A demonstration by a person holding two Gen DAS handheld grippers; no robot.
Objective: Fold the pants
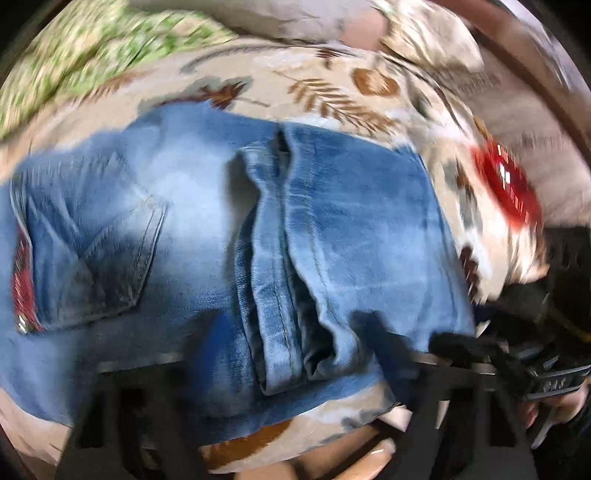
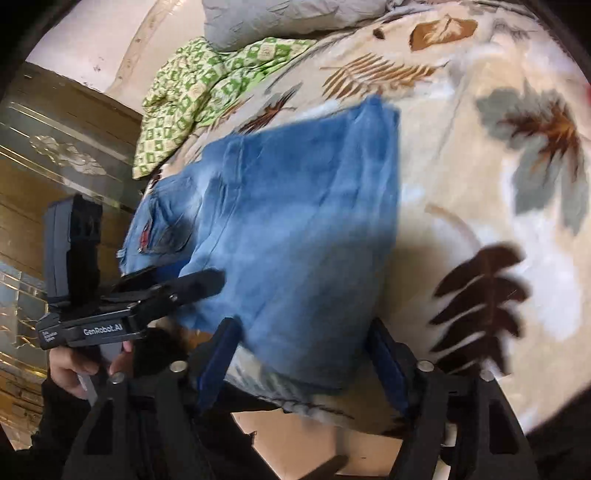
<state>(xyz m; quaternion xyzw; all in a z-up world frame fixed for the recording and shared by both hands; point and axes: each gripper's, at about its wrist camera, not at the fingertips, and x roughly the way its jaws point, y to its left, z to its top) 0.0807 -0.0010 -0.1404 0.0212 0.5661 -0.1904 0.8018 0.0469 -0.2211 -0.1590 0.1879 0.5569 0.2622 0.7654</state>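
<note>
Two views: pants (image 1: pixel 221 240) pocket left; green cloth (image 2: pixel 184 96) sharp right.

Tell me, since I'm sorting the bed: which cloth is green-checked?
The crumpled cloth beside the grey pillow; the jeans are blue, the blanket leaf-printed.
</note>
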